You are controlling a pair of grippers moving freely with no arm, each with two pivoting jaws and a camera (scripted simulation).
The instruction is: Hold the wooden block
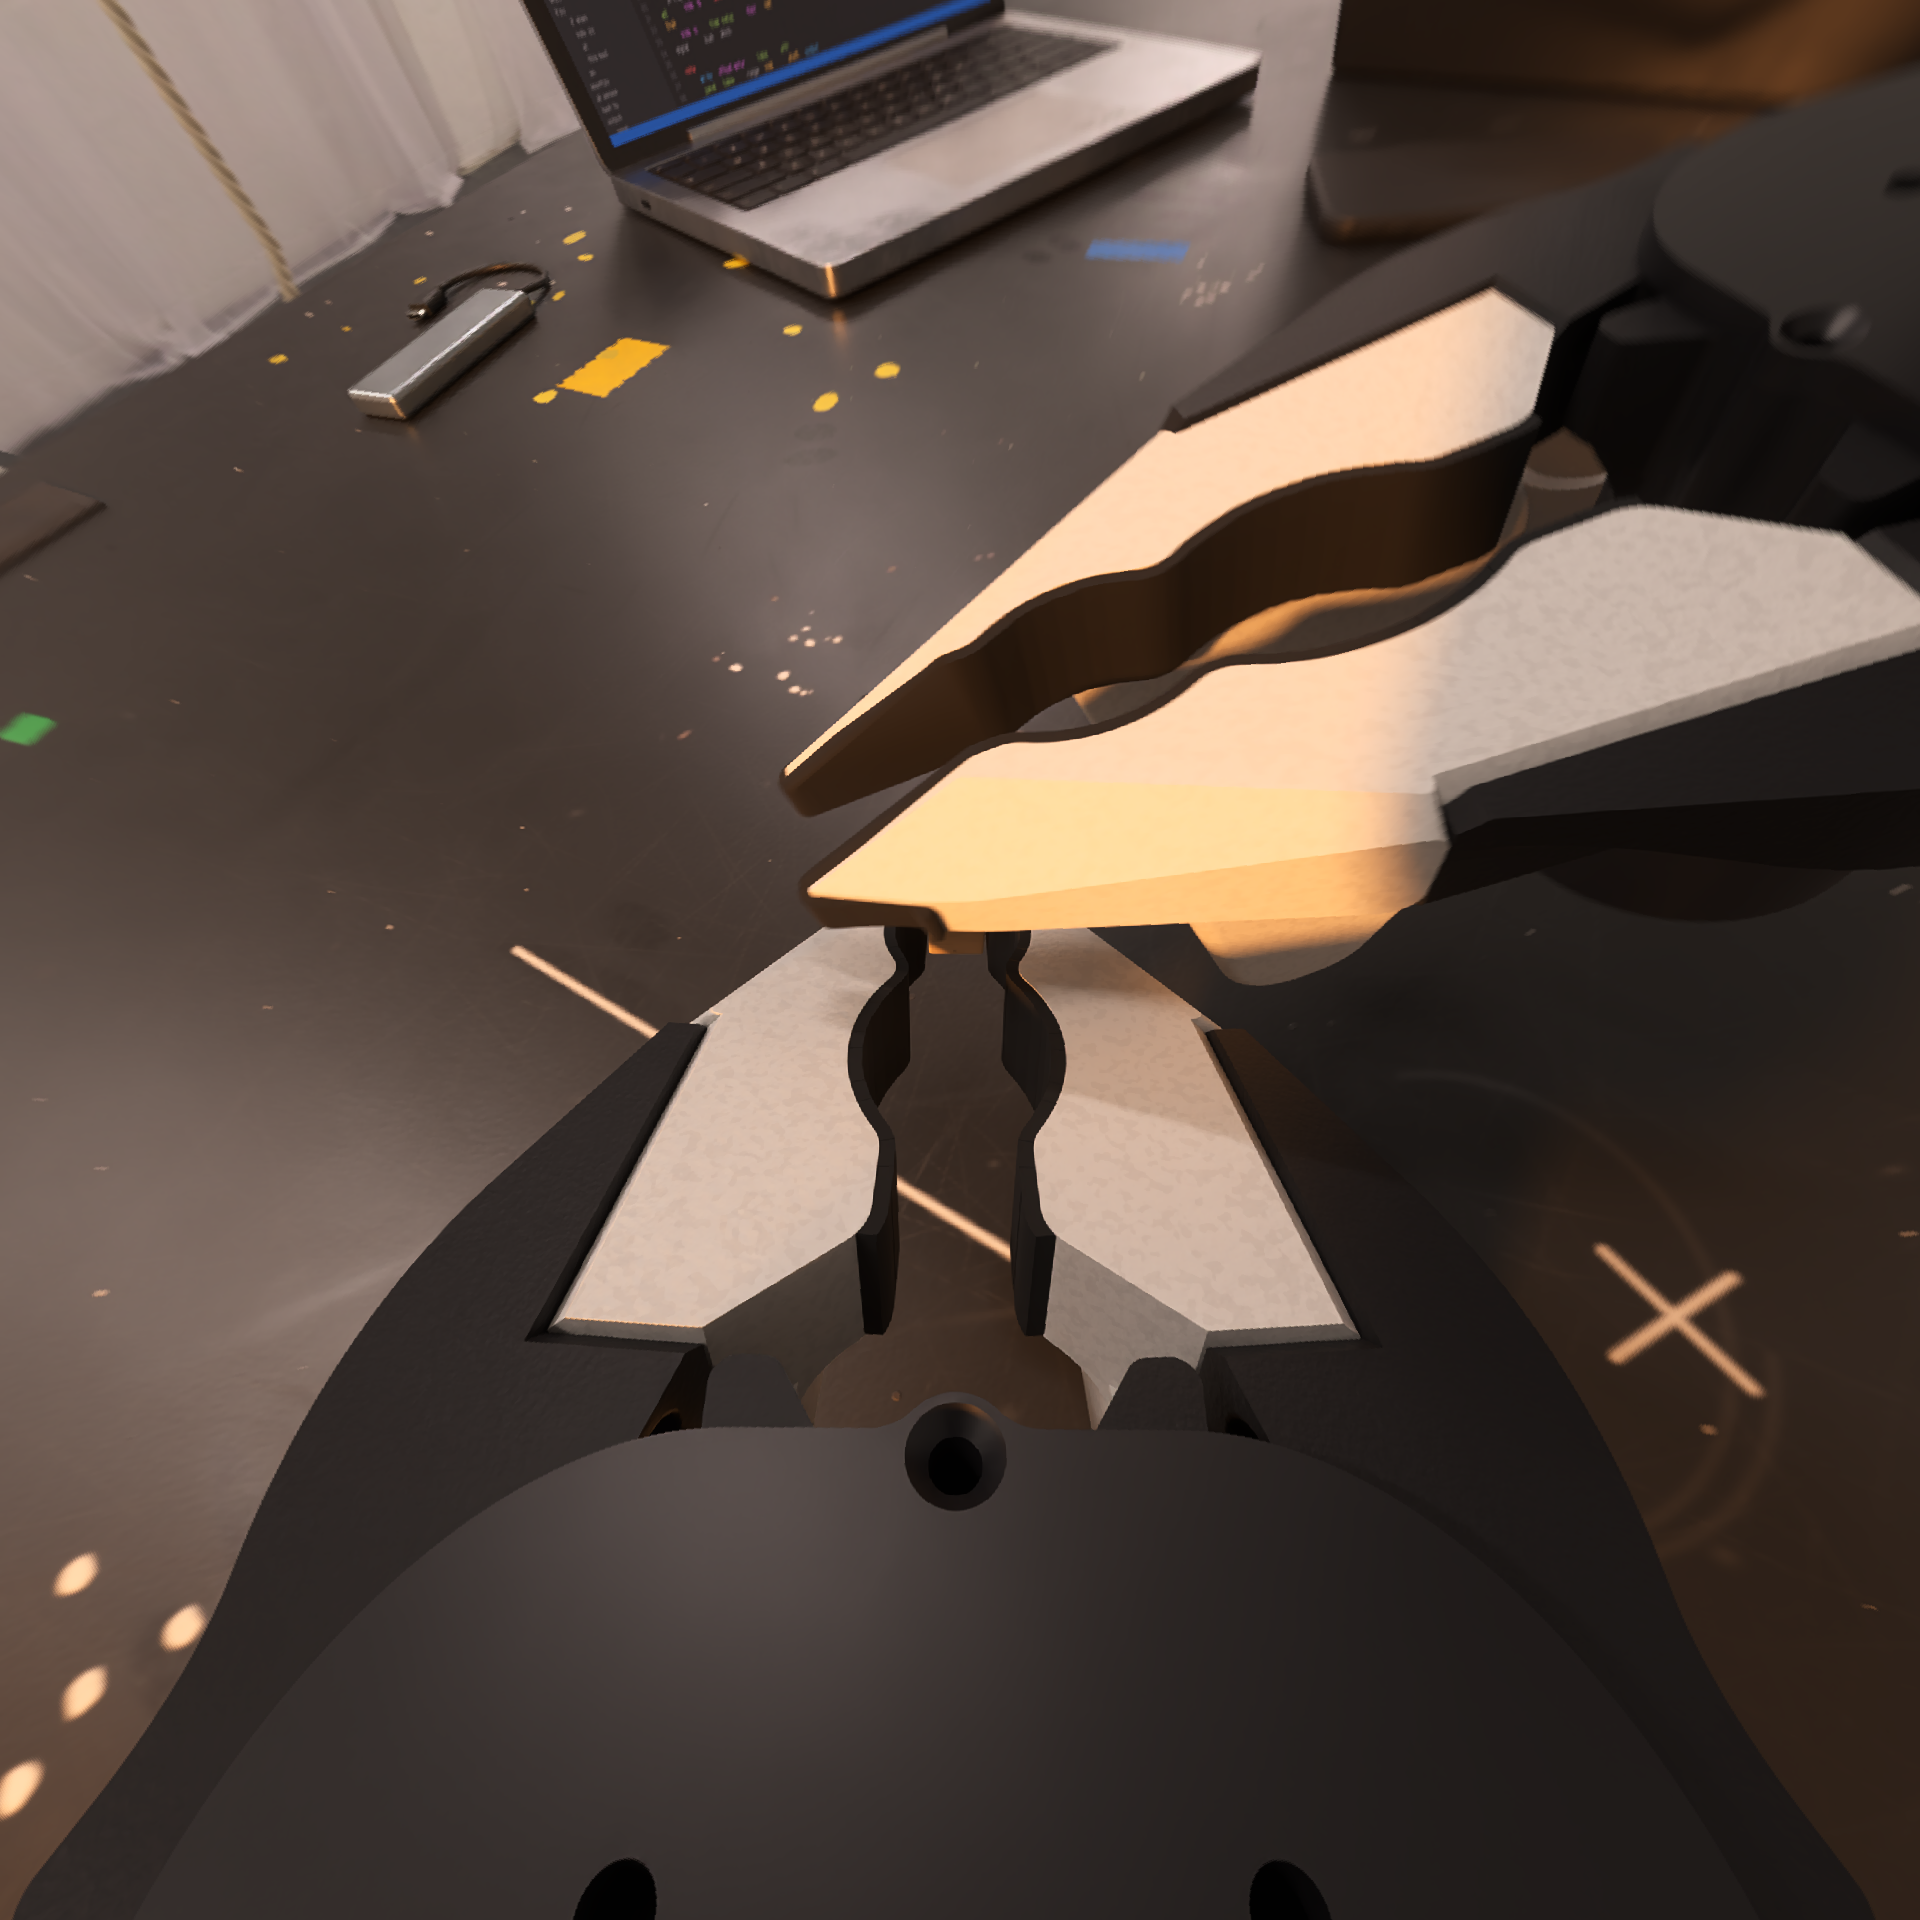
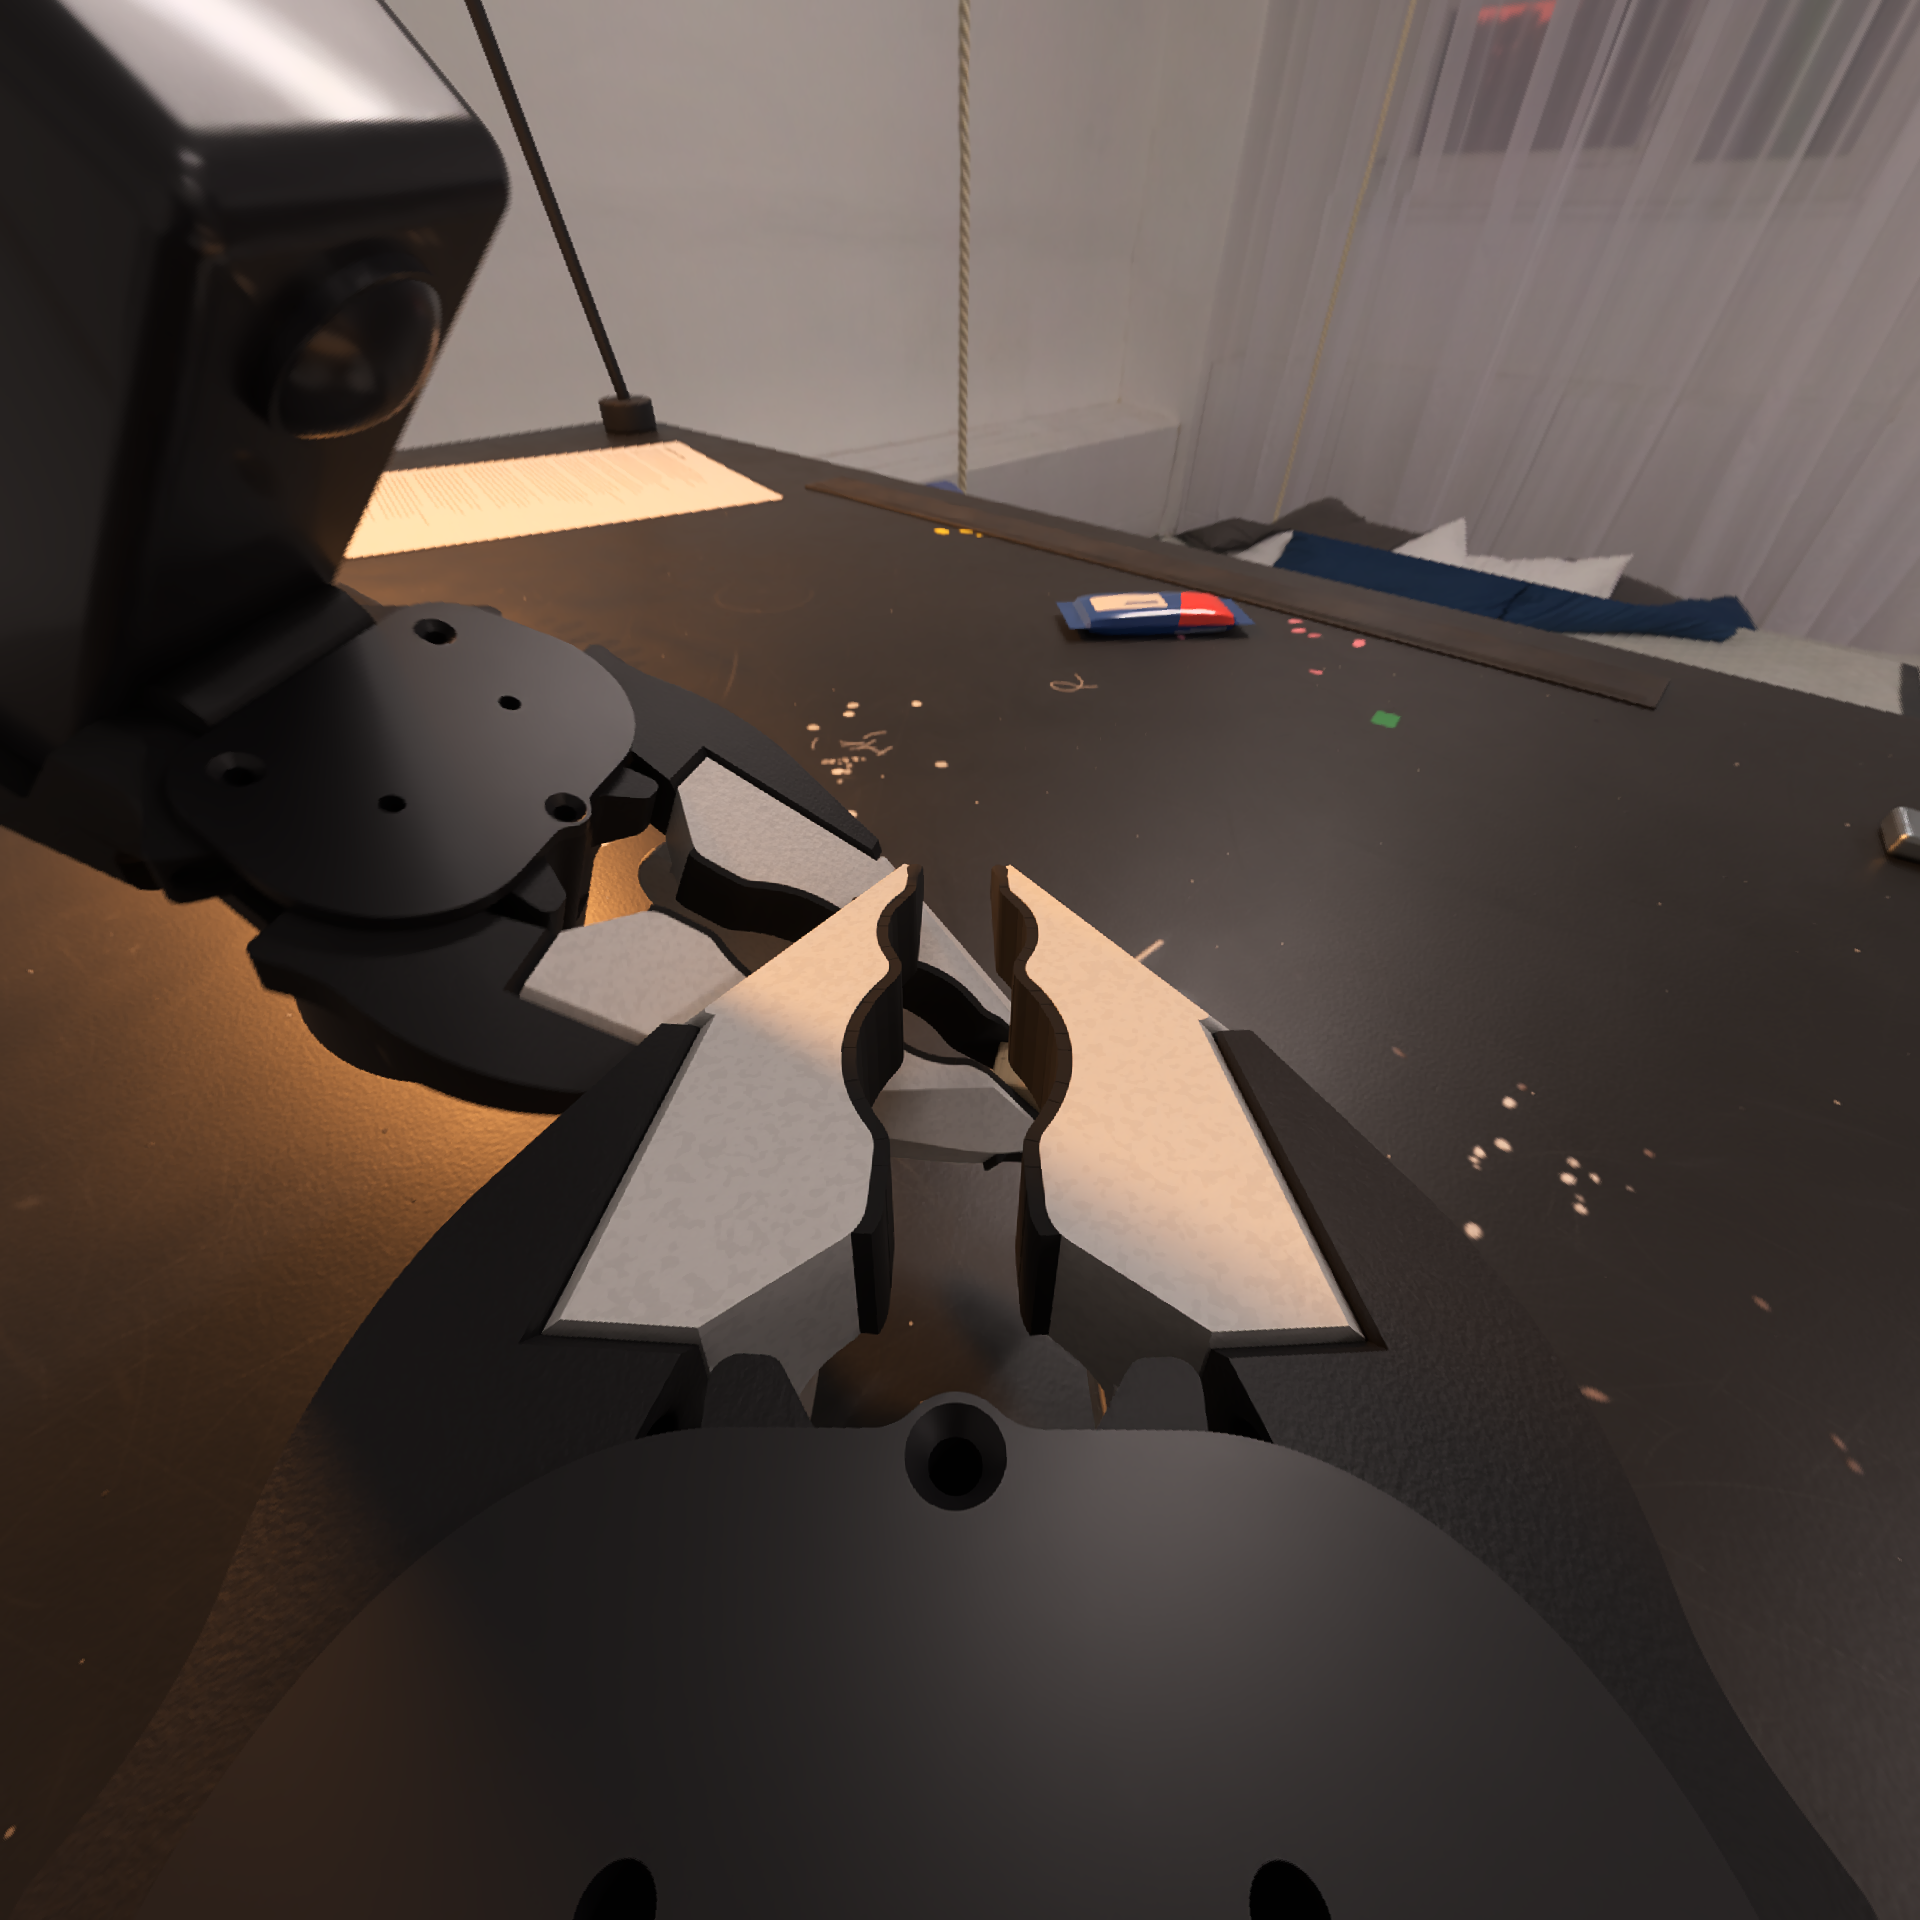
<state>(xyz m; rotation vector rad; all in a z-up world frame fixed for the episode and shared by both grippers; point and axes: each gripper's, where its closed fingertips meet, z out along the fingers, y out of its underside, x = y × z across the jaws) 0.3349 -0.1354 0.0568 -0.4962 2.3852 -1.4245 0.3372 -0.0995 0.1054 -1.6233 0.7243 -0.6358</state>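
No wooden block shows clearly in either view. My left gripper [image 1: 954,951] is low over the dark table [image 1: 416,831], its jaws a narrow gap apart with nothing seen between them. Its fingertips lie just under the lower finger of my right gripper [image 1: 805,831], which comes in from the right and crosses above them. In the right wrist view my right gripper [image 2: 958,878] also has its jaws slightly apart and empty. There the left gripper [image 2: 966,1039] comes in from the left and passes beneath it.
An open laptop [image 1: 883,135] and a silver USB hub [image 1: 447,343] lie at the table's far side. A printed sheet [image 2: 561,488], a lamp base [image 2: 627,414] and a blue and red wrapped bar [image 2: 1153,613] lie farther off. A pale cross [image 1: 1678,1320] is marked on the table.
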